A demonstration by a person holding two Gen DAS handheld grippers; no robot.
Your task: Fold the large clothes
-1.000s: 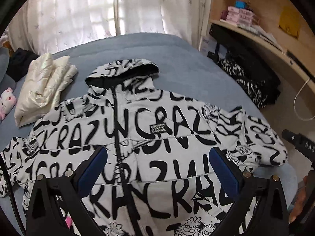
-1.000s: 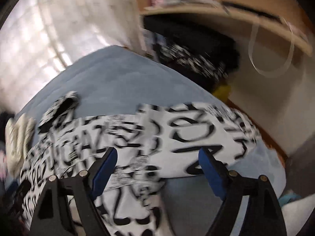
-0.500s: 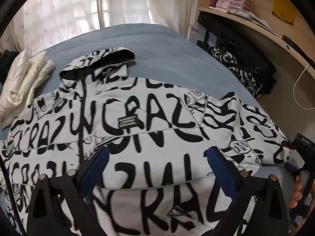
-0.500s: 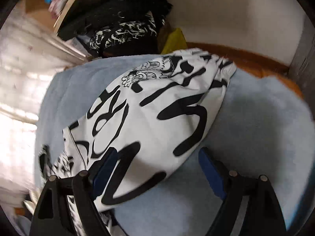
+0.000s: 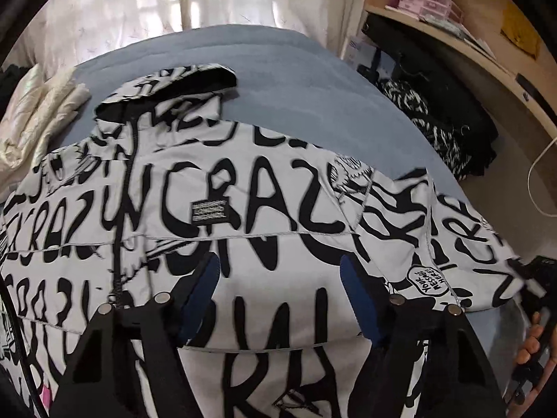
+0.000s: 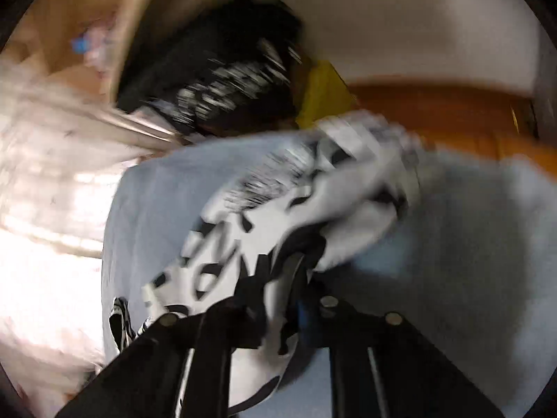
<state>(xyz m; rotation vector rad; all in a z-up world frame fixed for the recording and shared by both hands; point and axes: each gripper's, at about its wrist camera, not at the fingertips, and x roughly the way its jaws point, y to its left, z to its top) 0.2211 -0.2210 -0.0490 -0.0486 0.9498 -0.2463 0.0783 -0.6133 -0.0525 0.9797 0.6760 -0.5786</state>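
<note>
Bare bed (image 5: 285, 69) beyond the jacket (image 5: 264, 209); cream garment (image 5: 41, 111) crowds the left.

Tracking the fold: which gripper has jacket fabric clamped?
The right gripper, closed on the sleeve; the left gripper has been closing, nothing pinched yet.

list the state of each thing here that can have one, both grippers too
black-and-white lettered hooded jacket: spread flat on the blue bed, zipped shut
jacket sleeve: end bunched, pinched
right gripper: jaws just closed, shut on the sleeve
left gripper: jaws just narrowing, open over the jacket body
cream puffy jacket: folded
</note>
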